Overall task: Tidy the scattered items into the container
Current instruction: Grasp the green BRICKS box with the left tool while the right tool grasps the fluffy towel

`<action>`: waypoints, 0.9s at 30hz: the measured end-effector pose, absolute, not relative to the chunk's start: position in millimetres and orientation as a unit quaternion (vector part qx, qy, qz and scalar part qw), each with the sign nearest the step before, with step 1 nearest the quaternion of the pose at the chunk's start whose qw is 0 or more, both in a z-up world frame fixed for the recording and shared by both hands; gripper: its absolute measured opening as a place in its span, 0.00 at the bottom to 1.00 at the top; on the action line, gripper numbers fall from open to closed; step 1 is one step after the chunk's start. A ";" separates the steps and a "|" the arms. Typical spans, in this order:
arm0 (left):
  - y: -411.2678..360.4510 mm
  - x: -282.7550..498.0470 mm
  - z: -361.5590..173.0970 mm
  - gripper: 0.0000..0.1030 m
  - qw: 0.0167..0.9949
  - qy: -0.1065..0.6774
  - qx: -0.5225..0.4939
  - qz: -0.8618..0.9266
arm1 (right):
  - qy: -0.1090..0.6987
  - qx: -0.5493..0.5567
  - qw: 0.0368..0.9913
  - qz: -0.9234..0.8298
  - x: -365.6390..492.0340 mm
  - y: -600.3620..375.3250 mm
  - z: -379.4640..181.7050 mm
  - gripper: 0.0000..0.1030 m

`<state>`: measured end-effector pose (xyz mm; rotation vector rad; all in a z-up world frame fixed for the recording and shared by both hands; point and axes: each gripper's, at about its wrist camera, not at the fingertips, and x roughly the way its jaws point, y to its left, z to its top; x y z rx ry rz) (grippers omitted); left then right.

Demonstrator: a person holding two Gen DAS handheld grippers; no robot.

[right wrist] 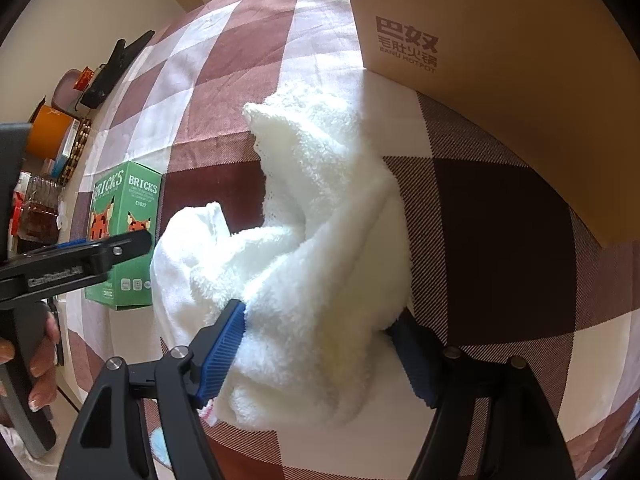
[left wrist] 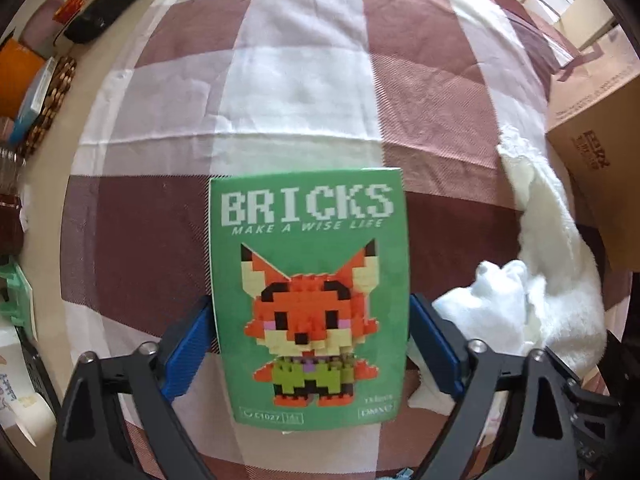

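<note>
Left claw [left wrist: 310, 344] astride green box [left wrist: 308, 280] — pads touching

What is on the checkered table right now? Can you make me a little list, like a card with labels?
Table cover: checkered cloth, brown and white
Toy: green brick box with an orange fox picture, standing up
Soft thing: white fluffy towel, crumpled, right of the brick box
Container: cardboard box, behind the towel
Left tongs: one pad on each side of the brick box; squeeze unclear
Right tongs: one pad on each side of the towel; squeeze unclear
Put away so far: cannot tell
</note>
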<state>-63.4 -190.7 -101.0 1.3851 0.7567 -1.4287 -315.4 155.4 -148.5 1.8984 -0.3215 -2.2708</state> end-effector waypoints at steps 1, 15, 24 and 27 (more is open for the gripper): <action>-190.8 -62.3 -101.5 0.78 0.486 0.316 0.565 -0.588 | -0.113 0.632 0.083 -0.762 -314.5 156.9 -148.4 0.72; -166.2 -50.1 -65.7 0.77 0.485 0.307 0.517 -0.635 | -0.181 0.589 0.118 -0.779 -293.7 169.1 -121.3 0.24; -133.8 -37.3 -1.4 0.77 0.464 0.269 0.495 -0.684 | -0.184 0.540 0.149 -0.807 -263.4 156.5 -66.0 0.24; -122.2 -36.9 13.2 0.77 0.457 0.253 0.491 -0.698 | -0.183 0.522 0.154 -0.819 -253.2 154.9 -45.5 0.24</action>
